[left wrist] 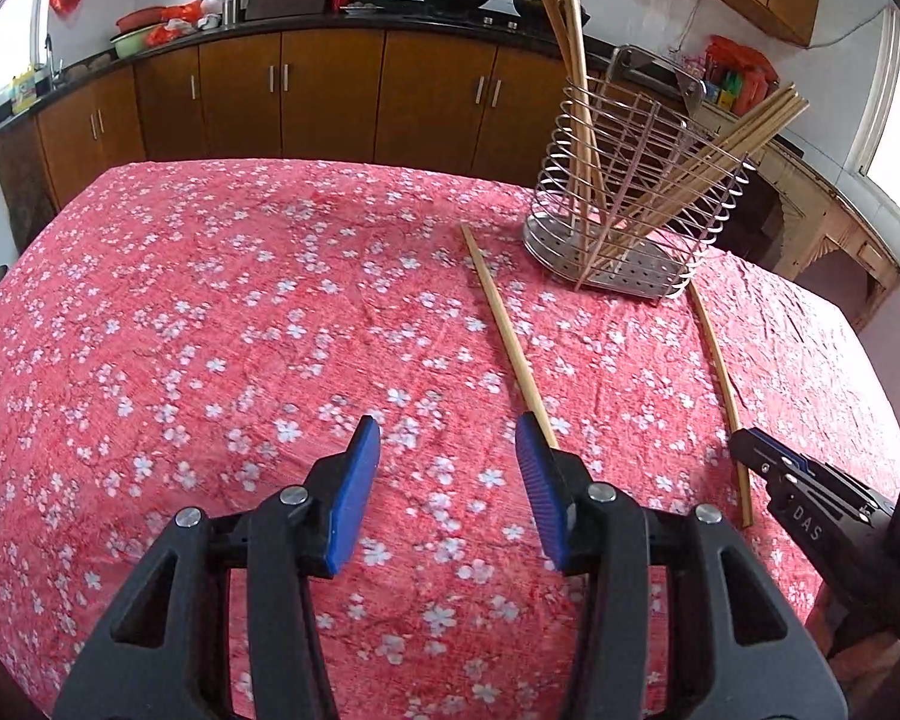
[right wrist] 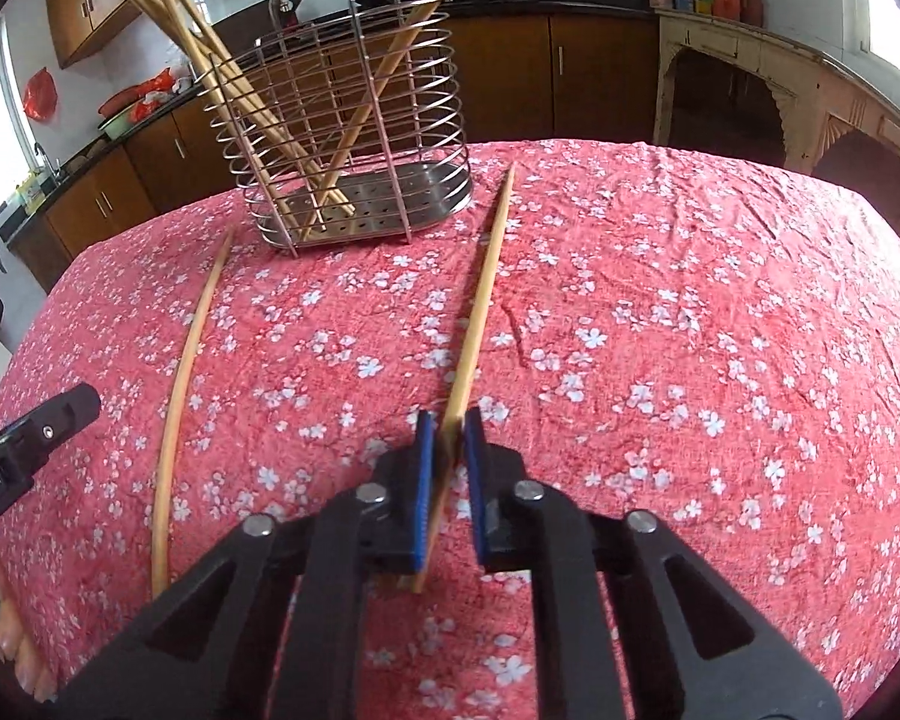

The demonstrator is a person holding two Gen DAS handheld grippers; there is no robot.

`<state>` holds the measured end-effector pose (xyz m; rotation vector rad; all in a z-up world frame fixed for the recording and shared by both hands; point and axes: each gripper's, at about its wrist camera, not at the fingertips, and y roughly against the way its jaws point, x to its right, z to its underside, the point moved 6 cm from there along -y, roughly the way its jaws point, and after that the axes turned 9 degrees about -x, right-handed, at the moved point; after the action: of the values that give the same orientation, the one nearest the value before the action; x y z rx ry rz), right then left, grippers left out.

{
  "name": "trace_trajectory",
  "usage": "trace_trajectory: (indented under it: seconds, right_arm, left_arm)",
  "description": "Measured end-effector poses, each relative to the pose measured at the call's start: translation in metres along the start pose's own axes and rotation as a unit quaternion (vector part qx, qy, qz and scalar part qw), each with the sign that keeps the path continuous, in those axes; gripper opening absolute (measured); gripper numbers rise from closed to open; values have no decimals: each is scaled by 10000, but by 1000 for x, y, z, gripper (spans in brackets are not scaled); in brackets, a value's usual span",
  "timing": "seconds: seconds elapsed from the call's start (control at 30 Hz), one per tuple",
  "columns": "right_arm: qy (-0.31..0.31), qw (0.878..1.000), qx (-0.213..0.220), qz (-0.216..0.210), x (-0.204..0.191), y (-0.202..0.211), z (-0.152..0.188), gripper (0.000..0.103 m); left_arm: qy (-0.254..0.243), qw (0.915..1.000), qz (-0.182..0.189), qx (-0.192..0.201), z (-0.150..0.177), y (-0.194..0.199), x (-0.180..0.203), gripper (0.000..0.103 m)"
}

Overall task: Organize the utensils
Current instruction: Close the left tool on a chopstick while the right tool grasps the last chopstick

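While spread wide over the tablecloth (left wrist: 210, 330) on the left (left wrist: 448, 468), clenched on a chopstick (right wrist: 483, 294) on the right (right wrist: 448, 438), near the rack (right wrist: 354, 138).

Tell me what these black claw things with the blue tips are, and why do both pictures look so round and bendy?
They are grabbers that a person holds, one in each hand. Each carries a small camera looking along its two fingers, and its wide lens bends the picture.

One picture comes from the left gripper. Its blue fingers are wide apart and hold nothing.

The other comes from the right gripper. Its fingers are closed on a wooden chopstick that stretches toward the wire utensil basket.

Everything sits on a table with a red flowery tablecloth. A second chopstick lies loose on the cloth, beside the basket. Several chopsticks already stand leaning inside the basket. A kitchen counter with cupboards is behind.
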<state>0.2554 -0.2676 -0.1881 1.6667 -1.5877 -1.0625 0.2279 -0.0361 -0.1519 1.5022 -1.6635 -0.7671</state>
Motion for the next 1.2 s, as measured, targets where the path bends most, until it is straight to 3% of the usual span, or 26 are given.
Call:
trace_trajectory:
  seconds: [0.53, 0.77, 0.97, 1.03, 1.2]
  right_arm:
    - [-315, 9995, 50, 16, 26, -3, -7, 8]
    - [-1024, 9928, 120, 602, 75, 0, -17, 8]
    - [-898, 9933, 143, 715, 79, 0, -17, 8]
    - [-893, 9933, 141, 723, 77, 1, -17, 8]
    - [-814, 9943, 131, 678, 72, -1, -15, 8]
  left_arm:
    - [-153, 9997, 125, -175, 9, -11, 21, 48]
    - [-250, 9993, 195, -212, 13, -11, 27, 51]
    - [-383, 9987, 95, -330, 16, -19, 40, 51]
    - [-409, 9985, 2, -369, 17, -24, 43, 45]
    - [-440, 9981, -330, -294, 14, -30, 40, 8]
